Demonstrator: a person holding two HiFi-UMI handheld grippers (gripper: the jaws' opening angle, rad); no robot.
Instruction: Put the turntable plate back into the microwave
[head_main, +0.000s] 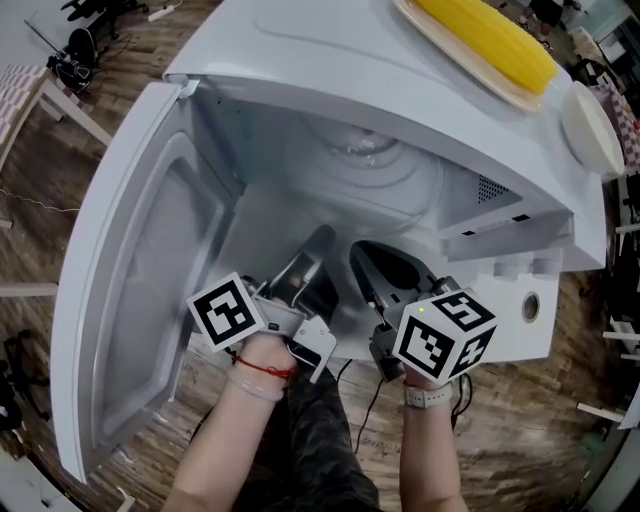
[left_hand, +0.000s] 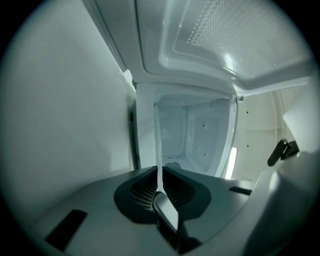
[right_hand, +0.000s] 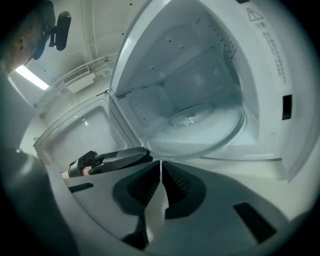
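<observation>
Turntable plate (head_main: 372, 172) inside the microwave (head_main: 330, 70) cavity, near rim pinched by left hand-held gripper (left_hand: 160, 189) and right hand-held gripper (right_hand: 160, 167). Advisable: keep it level, centre it, release both together.

We see a floor (head_main: 40, 230) of brown wooden planks, worn and mixed in tone, running out on every side. At the upper left stands a table (head_main: 22, 88) with white legs and a small-checked cloth, and just beyond it a cluster of black stands (head_main: 78, 48). A thin cable (head_main: 30, 203) trails across the boards nearby. White furniture legs (head_main: 608, 410) show at the right edge. Overhead we make out a pale ceiling (right_hand: 87, 57) with a long strip light (right_hand: 30, 77) glowing.
</observation>
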